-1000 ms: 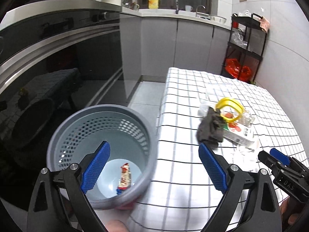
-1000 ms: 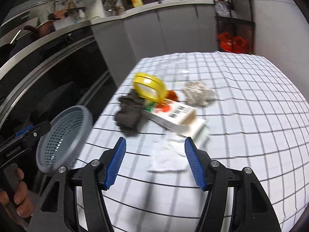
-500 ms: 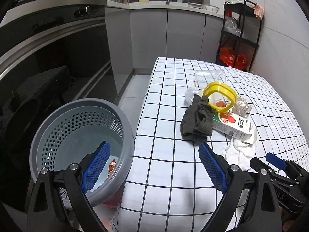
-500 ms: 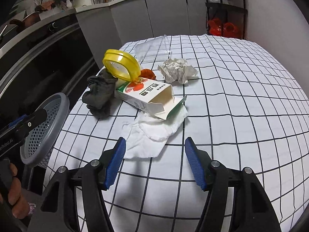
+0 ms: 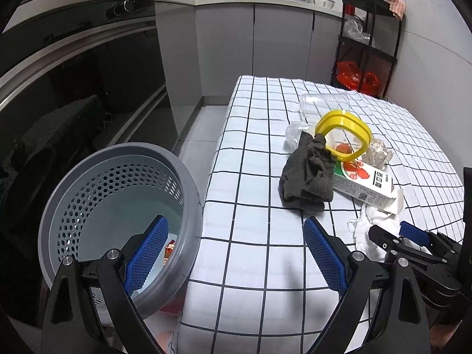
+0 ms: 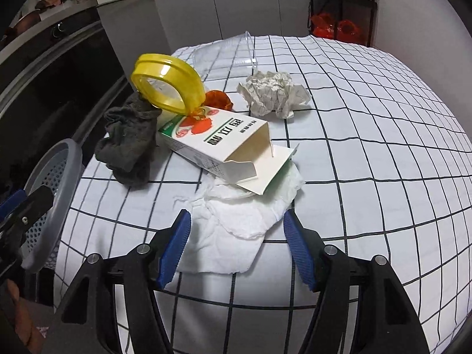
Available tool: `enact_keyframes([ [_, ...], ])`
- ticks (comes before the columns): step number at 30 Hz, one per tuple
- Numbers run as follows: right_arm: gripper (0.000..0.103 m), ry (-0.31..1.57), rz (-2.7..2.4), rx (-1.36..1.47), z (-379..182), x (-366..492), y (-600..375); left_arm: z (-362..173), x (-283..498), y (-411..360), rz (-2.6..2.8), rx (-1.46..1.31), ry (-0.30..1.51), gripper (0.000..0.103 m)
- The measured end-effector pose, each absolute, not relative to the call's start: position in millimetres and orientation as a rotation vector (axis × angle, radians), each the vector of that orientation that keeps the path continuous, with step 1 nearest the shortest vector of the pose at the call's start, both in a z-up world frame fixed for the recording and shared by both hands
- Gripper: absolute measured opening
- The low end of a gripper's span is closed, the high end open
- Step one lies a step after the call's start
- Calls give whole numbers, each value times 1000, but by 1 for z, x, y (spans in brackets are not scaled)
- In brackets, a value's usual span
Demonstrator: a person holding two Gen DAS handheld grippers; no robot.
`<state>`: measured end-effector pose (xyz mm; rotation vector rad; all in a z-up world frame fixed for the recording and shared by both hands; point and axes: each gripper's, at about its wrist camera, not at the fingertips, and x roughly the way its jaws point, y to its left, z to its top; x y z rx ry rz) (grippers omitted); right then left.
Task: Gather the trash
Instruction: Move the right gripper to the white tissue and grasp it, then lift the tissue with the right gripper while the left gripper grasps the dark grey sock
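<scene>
Trash lies on the checked tablecloth [image 6: 368, 147]: a white tissue [image 6: 236, 221], an open white carton [image 6: 218, 144], a dark cloth [image 6: 129, 141], a yellow lid [image 6: 168, 85], crumpled paper [image 6: 271, 91] and a clear plastic cup [image 6: 236, 50]. My right gripper [image 6: 237, 249] is open with its blue pads either side of the tissue's near part. My left gripper [image 5: 233, 258] is open and empty, spanning the table's left edge beside the grey perforated bin [image 5: 118, 215], which holds a red wrapper [image 5: 168, 250]. The tissue [image 5: 371, 227], carton [image 5: 362, 185] and cloth [image 5: 306, 177] show there too.
Dark oven fronts [image 5: 73, 88] and grey cabinets [image 5: 265, 44] line the left and back. A black rack [image 5: 368, 44] with red bags [image 5: 357, 79] stands at the back right. The bin [image 6: 50, 200] stands off the table's left edge.
My right gripper has moved forward and down so the tissue lies between its pads. My left gripper has swung right, away from above the bin, toward the table.
</scene>
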<state>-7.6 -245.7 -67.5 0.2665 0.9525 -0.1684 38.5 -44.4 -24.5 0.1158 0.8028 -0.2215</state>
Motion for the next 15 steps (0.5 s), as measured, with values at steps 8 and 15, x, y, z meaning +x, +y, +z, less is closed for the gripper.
enact_keyframes([
  [8, 40, 949, -227, 149, -70, 3, -238, -27, 38, -54, -242, 121, 811, 91],
  [15, 7, 943, -197, 171, -69, -1, -242, -29, 37, -58, -246, 127, 812, 91],
])
